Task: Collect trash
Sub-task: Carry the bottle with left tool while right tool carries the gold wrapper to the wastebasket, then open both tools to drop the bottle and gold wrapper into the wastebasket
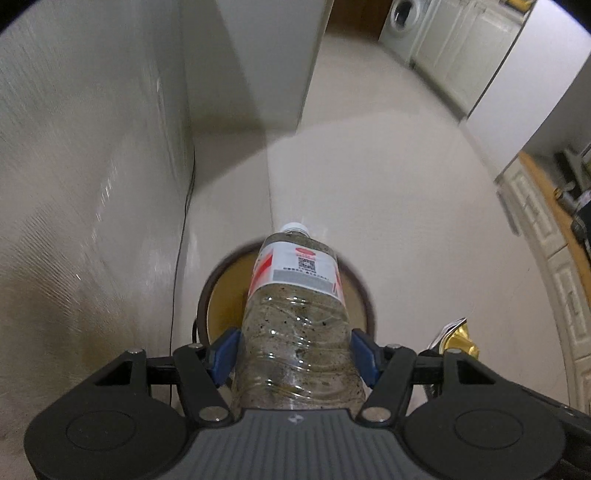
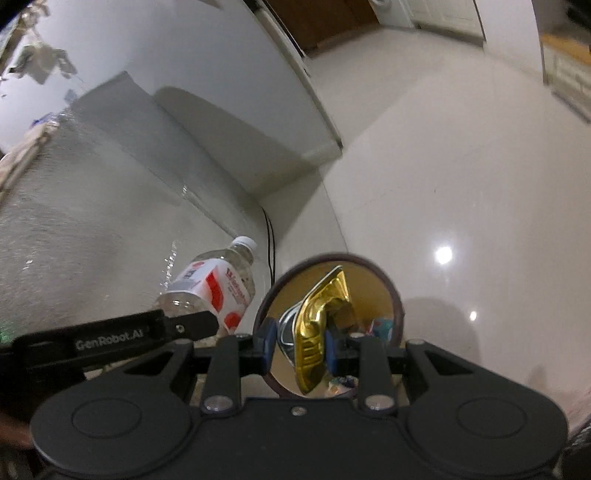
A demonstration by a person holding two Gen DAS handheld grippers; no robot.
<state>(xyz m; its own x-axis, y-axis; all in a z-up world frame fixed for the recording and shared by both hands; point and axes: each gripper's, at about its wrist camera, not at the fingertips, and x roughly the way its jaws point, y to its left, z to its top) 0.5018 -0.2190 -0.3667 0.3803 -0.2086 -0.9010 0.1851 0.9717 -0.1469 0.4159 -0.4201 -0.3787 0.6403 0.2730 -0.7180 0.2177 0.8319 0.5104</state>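
My left gripper (image 1: 295,350) is shut on a clear plastic bottle (image 1: 299,314) with a red and white label and a white cap, speckled dark inside. The bottle points forward over a round brown bin (image 1: 218,288) on the floor. My right gripper (image 2: 300,345) is shut on a crumpled gold foil wrapper (image 2: 317,325), held above the same bin (image 2: 391,291), whose tan inside holds some coloured scraps. The right wrist view also has the bottle (image 2: 218,288) and the left gripper's black arm to the left. The gold wrapper (image 1: 458,338) peeks in at the lower right of the left wrist view.
A pale textured wall (image 1: 81,184) rises on the left, with a thin black cable (image 1: 181,240) running down its corner. Glossy cream floor (image 1: 388,166) stretches ahead. White cabinets (image 1: 476,48) and a washing machine (image 1: 404,22) stand far off; a patterned rug edge (image 1: 546,236) is at right.
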